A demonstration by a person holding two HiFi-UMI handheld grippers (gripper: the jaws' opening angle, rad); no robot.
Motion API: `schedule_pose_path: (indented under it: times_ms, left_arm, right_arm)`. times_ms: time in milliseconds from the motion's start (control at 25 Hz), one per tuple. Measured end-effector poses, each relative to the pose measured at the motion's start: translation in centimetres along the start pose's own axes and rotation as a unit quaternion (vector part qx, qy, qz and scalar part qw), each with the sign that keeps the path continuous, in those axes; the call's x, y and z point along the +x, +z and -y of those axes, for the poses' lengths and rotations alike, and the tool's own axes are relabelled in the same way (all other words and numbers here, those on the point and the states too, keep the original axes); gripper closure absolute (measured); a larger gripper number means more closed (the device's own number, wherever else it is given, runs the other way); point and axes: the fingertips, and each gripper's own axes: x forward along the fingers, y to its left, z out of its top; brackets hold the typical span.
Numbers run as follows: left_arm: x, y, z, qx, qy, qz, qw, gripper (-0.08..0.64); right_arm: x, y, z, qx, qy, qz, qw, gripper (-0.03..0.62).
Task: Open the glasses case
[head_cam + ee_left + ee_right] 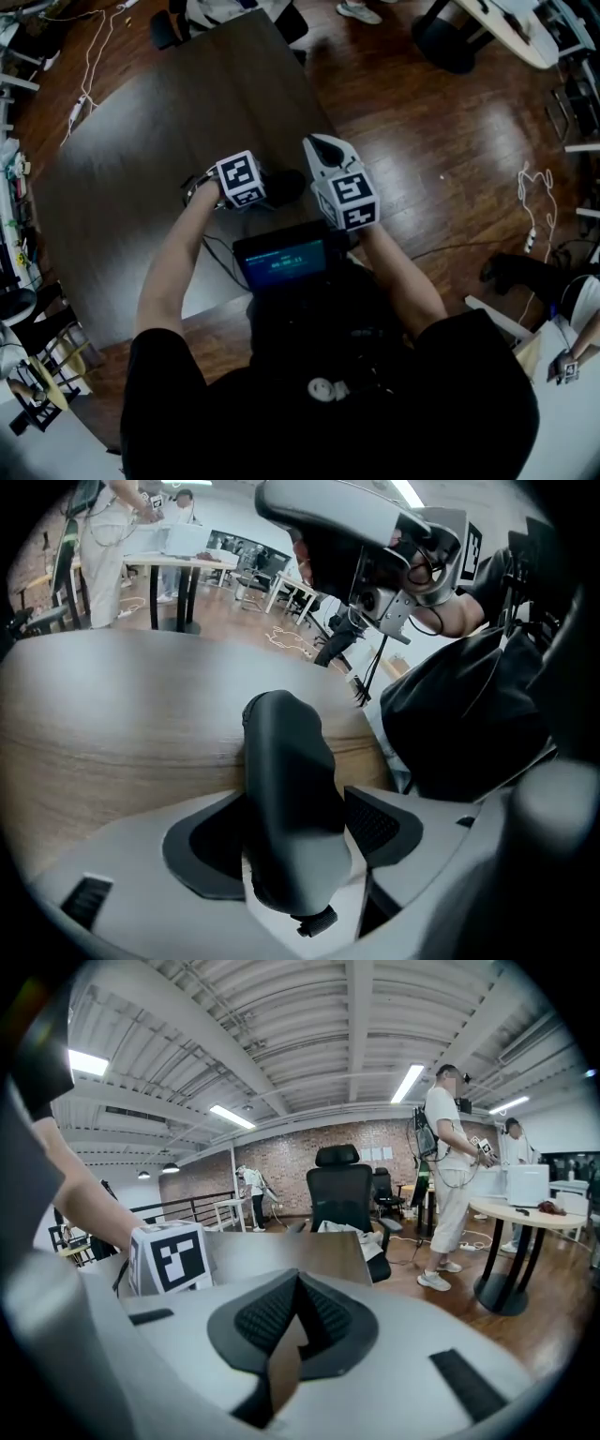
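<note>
While unclamped, glasses case (289, 789) between left tool (292, 838) jaws.

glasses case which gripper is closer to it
Left. The left gripper has the glasses case between its open jaws; the right gripper, shut and empty, hangs apart, above and beyond it.

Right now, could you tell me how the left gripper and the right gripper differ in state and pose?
The left gripper's jaws stand wide apart; the right gripper's are shut together. The left gripper has the dark glasses case between its pads; the right gripper holds nothing. The left gripper points down at the table; the right gripper faces out more level over it. Both are grey with black textured pads.
</note>
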Motion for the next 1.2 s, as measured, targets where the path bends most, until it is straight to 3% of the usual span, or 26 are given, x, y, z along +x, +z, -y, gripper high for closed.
schedule_pose_path:
  times_ms: [120,200,280,360,440,520,600,840,1040,1200]
  left_arm:
    - [-0.1,-0.1,-0.6,0.004,0.041,0.000,0.9991,0.244]
    - [-0.9,-0.8,-2.1,-0.008,0.109,-0.012,0.9939,0.244]
    - [-2.5,-0.6,-4.1,0.013,0.210,-0.020,0.9774,0.245]
    - [-3.5,-1.1,-5.8,0.059,0.304,-0.051,0.9495,0.243]
    - [-3.4,-1.7,-6.3,0.095,0.353,-0.075,0.9277,0.236]
    - [-3.0,-1.8,-6.0,0.104,0.368,-0.074,0.9209,0.236]
    - [-2.9,-1.5,-5.4,0.096,0.361,-0.061,0.9257,0.236]
    - [-3.5,-0.5,-3.1,0.037,0.273,0.001,0.9614,0.236]
    - [-3.3,-0.3,-3.2,0.057,0.259,-0.020,0.9639,0.222]
    - [-3.6,-0.3,-2.7,0.003,0.225,0.006,0.9744,0.222]
  right_arm:
    - [0.2,0.3,0.1,0.000,0.004,0.006,1.000,0.574]
    - [0.3,0.5,-0.1,0.000,0.008,0.008,1.000,0.574]
    - [0.4,0.5,-0.2,-0.001,0.012,0.009,1.000,0.574]
    - [0.4,0.5,-0.4,-0.003,0.015,0.009,1.000,0.574]
    - [0.2,0.5,-0.4,-0.004,0.017,0.010,1.000,0.574]
    - [-0.3,0.5,-0.4,-0.004,0.020,0.013,1.000,0.574]
    - [-0.7,0.4,-0.2,-0.003,0.020,0.015,1.000,0.574]
    - [-1.2,0.5,-0.2,-0.004,0.022,0.020,1.000,0.574]
    - [-1.2,0.7,-0.3,-0.007,0.022,0.023,0.999,0.574]
    - [-1.3,1.0,-0.3,-0.005,0.019,0.024,1.000,0.574]
